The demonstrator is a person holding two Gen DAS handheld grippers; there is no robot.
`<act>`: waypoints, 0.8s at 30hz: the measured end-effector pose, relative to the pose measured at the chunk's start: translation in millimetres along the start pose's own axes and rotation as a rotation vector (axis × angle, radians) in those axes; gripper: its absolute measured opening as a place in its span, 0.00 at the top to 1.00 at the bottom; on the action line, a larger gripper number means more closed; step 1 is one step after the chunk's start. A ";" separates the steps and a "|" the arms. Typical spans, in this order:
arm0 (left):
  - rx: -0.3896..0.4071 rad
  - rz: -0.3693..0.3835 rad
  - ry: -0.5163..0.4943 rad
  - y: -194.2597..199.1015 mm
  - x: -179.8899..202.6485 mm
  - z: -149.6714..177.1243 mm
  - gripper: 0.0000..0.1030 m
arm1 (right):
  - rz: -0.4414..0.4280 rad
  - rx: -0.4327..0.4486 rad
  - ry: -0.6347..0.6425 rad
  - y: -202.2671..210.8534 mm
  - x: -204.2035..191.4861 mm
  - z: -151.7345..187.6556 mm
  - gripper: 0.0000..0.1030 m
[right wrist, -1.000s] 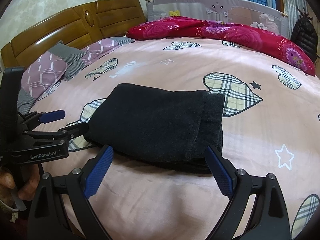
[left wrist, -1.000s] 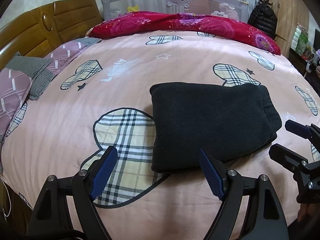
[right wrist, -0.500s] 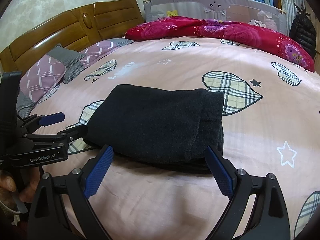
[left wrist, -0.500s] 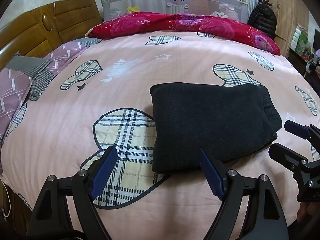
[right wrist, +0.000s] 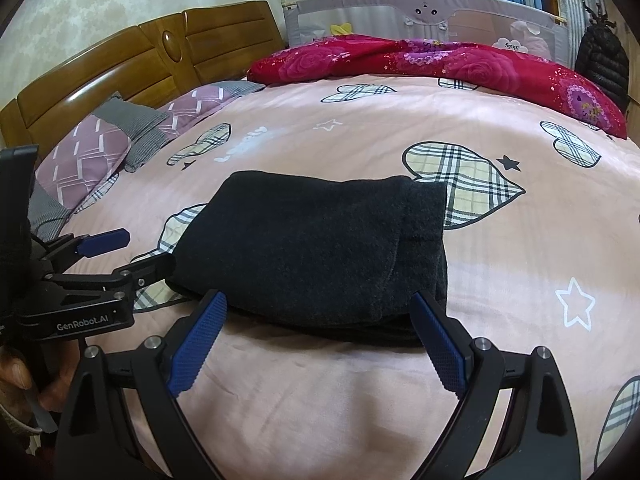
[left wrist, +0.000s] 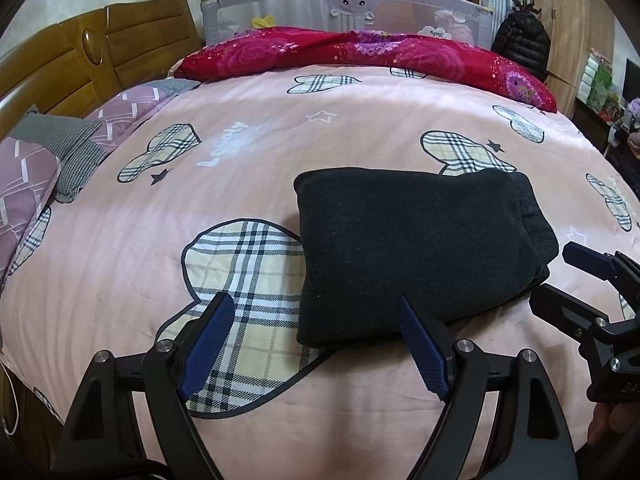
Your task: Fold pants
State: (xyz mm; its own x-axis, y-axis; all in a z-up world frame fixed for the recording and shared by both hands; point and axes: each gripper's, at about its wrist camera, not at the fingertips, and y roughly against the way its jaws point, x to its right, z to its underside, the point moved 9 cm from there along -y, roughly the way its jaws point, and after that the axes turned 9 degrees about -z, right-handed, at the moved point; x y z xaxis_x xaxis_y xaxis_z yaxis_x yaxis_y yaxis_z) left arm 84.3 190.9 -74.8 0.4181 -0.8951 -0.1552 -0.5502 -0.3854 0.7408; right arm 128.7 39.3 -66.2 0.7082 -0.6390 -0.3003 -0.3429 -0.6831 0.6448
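Unmoved: thick fuzzy folded pants (left wrist: 416,248)

Pants (left wrist: 420,248) black. Bedsheet (left wrist: 120,260) pink, plaid hearts. Quilt (left wrist: 360,52) red, roses. Tong pads (left wrist: 208,344) blue.

The left tool (left wrist: 312,344) is matte black, with two angled arms ending in dark blue, finely textured pads (left wrist: 208,346) and round silver screws (left wrist: 166,346) at the joints. The right tool (right wrist: 318,340) is built the same way. Seen from the right view, the left tool's side carries white "GenRobot.AI" lettering (right wrist: 82,326).
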 end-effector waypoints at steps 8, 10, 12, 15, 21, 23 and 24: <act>0.003 0.002 -0.005 1.7 1.7 0.2 0.19 | -0.006 0.005 -0.003 0.3 0.7 0.3 0.10; 0.002 0.003 -0.006 1.7 1.7 0.2 0.19 | -0.008 0.004 -0.006 0.2 0.5 1.2 0.10; 0.003 0.002 -0.008 2.0 2.5 0.4 0.19 | -0.007 0.005 -0.004 0.1 0.8 0.9 0.10; 0.003 0.003 -0.009 2.6 2.6 1.1 0.19 | -0.006 0.006 -0.005 0.3 0.5 1.4 0.10; 0.005 0.004 -0.009 2.4 2.5 0.9 0.19 | -0.006 0.006 -0.005 0.2 0.0 1.6 0.10; 0.005 0.005 -0.010 2.4 2.6 1.0 0.19 | -0.006 0.007 -0.006 0.2 -0.1 1.6 0.10; 0.005 0.004 -0.011 2.2 2.8 0.8 0.19 | -0.006 0.008 -0.005 0.3 -0.1 1.6 0.10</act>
State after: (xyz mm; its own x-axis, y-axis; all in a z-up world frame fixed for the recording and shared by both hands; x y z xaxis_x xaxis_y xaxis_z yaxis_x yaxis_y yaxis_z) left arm 83.7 187.3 -74.1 0.4076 -0.8992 -0.1592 -0.5555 -0.3826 0.7383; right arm 127.5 38.6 -67.1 0.7073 -0.6366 -0.3075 -0.3437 -0.6897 0.6373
